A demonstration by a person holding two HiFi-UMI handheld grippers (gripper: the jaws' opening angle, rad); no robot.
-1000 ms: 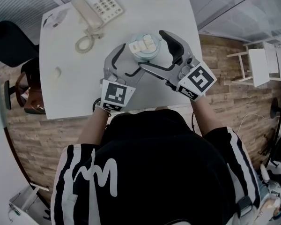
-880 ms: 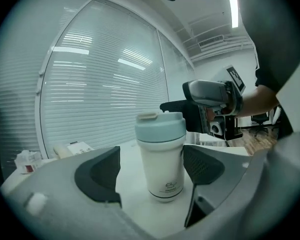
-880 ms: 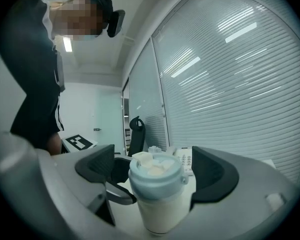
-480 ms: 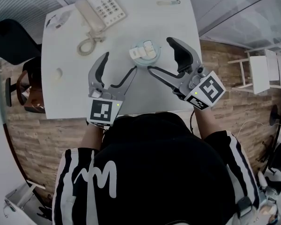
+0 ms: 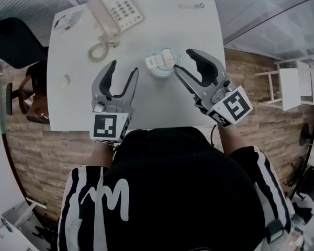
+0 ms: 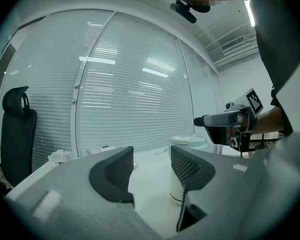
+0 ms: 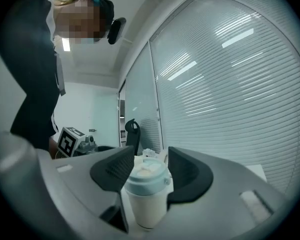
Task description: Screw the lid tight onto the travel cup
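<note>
Cup (image 7: 149, 206) is upright on the table (image 5: 162, 106) with the lid (image 5: 161, 59) on top. From the right gripper view the lid looks seated level. Phone (image 5: 115, 10) is beyond the cup, to its left.

Left gripper (image 5: 123, 71): left of the cup, near but clear of it. Jaws have just been closing, still part-open, nothing between them. Its own view shows an empty gap, with the cup half hidden behind one jaw.

Right gripper (image 5: 183, 61): right of the cup, tips just beside the lid rim. Jaws have also just been closing and are now a narrow gap. In the right gripper view the cup lines up with that gap, but the head view puts it ahead of the tips, not between the pads. So it's released, no grasp.

My read on the step: neither tool is on the cup, so this is either a pause between twists or the end of the job. Can't tell thread tightness from here.

If another turn is needed:
- Both jaw gaps look narrower than the cup, so reopen first.
- Left clamps the cup body low to stop it spinning.
- Right spans the lid rim squarely, then twists.
- Watch for tipping, since nothing is steadying the cup now.
</note>
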